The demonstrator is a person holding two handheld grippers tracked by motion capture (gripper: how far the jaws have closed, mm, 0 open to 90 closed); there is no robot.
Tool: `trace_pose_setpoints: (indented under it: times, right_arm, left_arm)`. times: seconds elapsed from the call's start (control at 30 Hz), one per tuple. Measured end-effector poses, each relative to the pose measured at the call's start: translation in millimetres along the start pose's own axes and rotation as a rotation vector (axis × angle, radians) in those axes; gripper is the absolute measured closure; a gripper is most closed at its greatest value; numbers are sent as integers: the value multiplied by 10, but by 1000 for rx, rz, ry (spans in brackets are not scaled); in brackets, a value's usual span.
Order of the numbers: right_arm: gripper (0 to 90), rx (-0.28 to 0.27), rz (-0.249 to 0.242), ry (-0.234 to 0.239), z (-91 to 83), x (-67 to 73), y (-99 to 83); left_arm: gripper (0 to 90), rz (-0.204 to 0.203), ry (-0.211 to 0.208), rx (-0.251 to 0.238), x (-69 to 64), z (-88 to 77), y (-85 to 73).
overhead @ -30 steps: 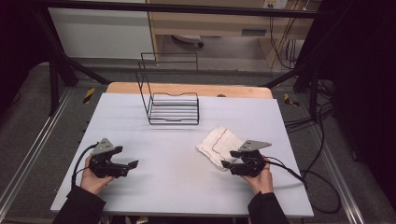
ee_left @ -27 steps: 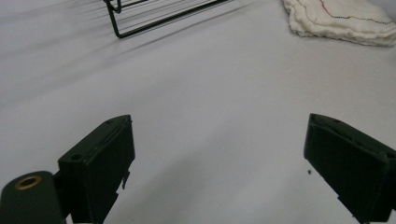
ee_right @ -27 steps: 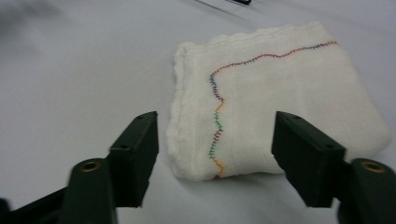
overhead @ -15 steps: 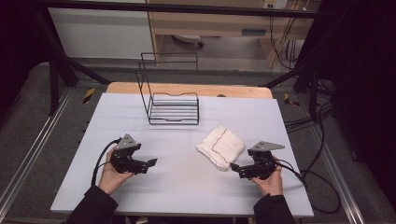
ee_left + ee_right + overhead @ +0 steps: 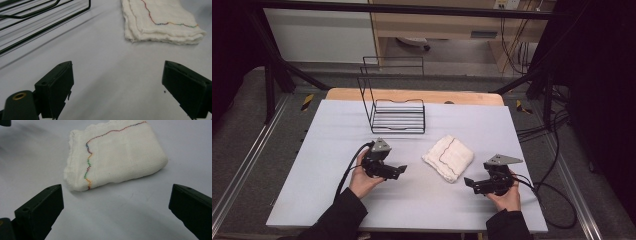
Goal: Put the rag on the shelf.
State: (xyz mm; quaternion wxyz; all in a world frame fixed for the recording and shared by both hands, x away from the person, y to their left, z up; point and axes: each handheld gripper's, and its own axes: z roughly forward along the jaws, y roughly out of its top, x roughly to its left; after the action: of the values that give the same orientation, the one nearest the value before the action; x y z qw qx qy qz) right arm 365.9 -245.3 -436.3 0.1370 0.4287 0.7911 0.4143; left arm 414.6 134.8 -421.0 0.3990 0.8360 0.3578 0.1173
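A folded white cloth [image 5: 448, 157] with a multicoloured stitched line lies flat on the table, right of centre. My left gripper [image 5: 401, 171] stands open to its left and points at it. In the left gripper view the gripper [image 5: 117, 67] has bare table between its jaws and the cloth [image 5: 160, 22] lies ahead to the right. My right gripper [image 5: 468, 183] sits just off the cloth's near right corner. Its jaws have just been opening and stand wide apart with nothing between them. In the right gripper view that gripper [image 5: 117, 187] faces the cloth [image 5: 117, 157], a little short of it.
A black wire rack [image 5: 394, 107] stands on the far middle of the pale table [image 5: 312, 150], and its bars [image 5: 37, 17] show in the left gripper view. Cables [image 5: 552, 192] trail off the table's right side. Metal frame rails run along both sides.
The left gripper has moved right across the table toward the cloth. The right gripper has let go of the cloth's near corner, opened, and drawn back slightly toward the front edge.
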Motion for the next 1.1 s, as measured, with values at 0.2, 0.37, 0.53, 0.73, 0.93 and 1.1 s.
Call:
trace_pose_setpoints:
  times: [0.2, 0.37, 0.53, 0.73, 0.93, 1.1]
  right_arm:
    - [3, 0, 9, -5, -8, 6, 0]
    - [3, -4, 1, -5, 2, 6, -5]
    - [3, 9, -4, -5, 10, 10, -8]
    - [3, 5, -2, -4, 23, 12, -10]
    - [3, 7, -1, -2, 15, 8, -7]
    - [4, 1, 0, -3, 14, 6, -4]
  left_arm:
    - [198, -46, 2, -10, -76, 220, 190]
    - [228, -52, 13, 18, -119, 421, 320]
    - [277, -48, 4, 34, -196, 599, 378]
    - [383, -49, 4, 67, -262, 809, 408]
    - [506, -84, -12, 54, -247, 880, 411]
    - [583, -73, -30, 62, -276, 911, 424]
